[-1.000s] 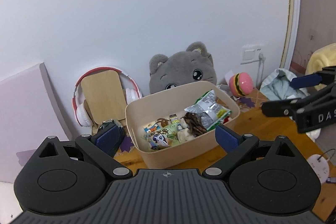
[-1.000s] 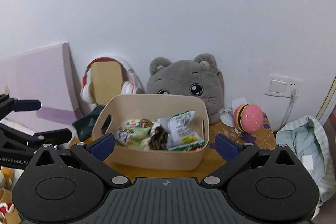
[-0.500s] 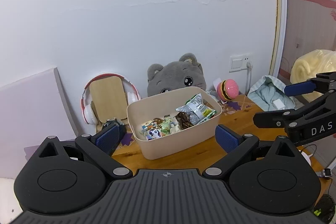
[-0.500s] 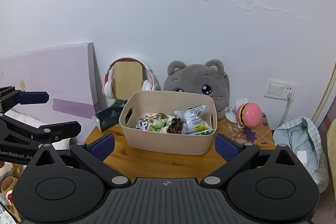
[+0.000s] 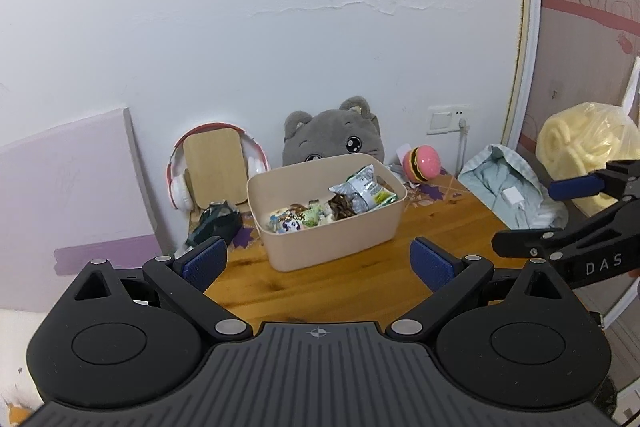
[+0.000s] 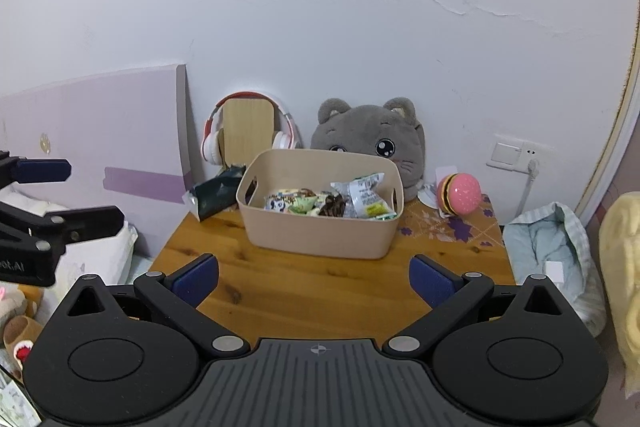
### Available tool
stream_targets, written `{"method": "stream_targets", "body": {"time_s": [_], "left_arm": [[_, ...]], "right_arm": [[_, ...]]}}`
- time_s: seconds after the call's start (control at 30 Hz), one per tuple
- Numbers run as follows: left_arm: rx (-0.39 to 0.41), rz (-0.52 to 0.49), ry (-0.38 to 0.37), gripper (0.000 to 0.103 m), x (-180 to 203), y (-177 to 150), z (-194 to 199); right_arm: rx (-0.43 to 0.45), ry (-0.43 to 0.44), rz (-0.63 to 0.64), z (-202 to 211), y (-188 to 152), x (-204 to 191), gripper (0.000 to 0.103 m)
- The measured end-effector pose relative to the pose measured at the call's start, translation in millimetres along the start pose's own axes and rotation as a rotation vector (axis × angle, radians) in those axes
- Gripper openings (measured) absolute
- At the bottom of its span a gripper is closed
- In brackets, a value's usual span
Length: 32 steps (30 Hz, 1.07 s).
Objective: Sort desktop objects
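I count one beige bin (image 6: 320, 223) straight ahead of my right claw (image 6: 314, 279), on the wooden table (image 6: 320, 291), with a heap of snack packets (image 6: 328, 201) inside; I can't count them exactly. Behind the bin stand one grey cat plush (image 6: 372, 135), one pair of red-and-white headphones (image 6: 250, 131) on a wooden stand, and one pink burger toy (image 6: 458, 193) to the right. One dark pouch (image 6: 214, 193) lies beside the bin's left end. Nothing blocks the bare table between the claws and the bin. My left claw (image 5: 318, 261) and right claw both gape wide, holding nothing, touching nothing.
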State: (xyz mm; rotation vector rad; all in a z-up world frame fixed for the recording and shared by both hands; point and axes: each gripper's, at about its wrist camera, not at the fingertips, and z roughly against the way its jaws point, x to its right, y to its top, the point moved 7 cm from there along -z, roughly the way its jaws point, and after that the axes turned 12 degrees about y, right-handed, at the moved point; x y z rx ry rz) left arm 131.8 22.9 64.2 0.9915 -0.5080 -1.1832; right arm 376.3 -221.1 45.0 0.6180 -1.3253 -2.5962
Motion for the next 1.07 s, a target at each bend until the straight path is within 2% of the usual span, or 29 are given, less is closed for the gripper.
{"method": "stream_targets", "body": {"time_s": [0.43,0.57,1.07], "left_arm": [[-0.083,0.024,-0.059,0.100,-3,-38,33],[-0.108,0.026,-0.062,0.100,-4,-48,38],[-0.143,0.020,-0.059,0.100,-2,-57,39]], "right_arm": [[-0.042,0.036,-0.052,25,-28,-34,0.103],[-0.057,0.017,-0.034,30,-34,-38,0.103],[-0.095,0.048,-0.073,29,-44,-41,0.103]]}}
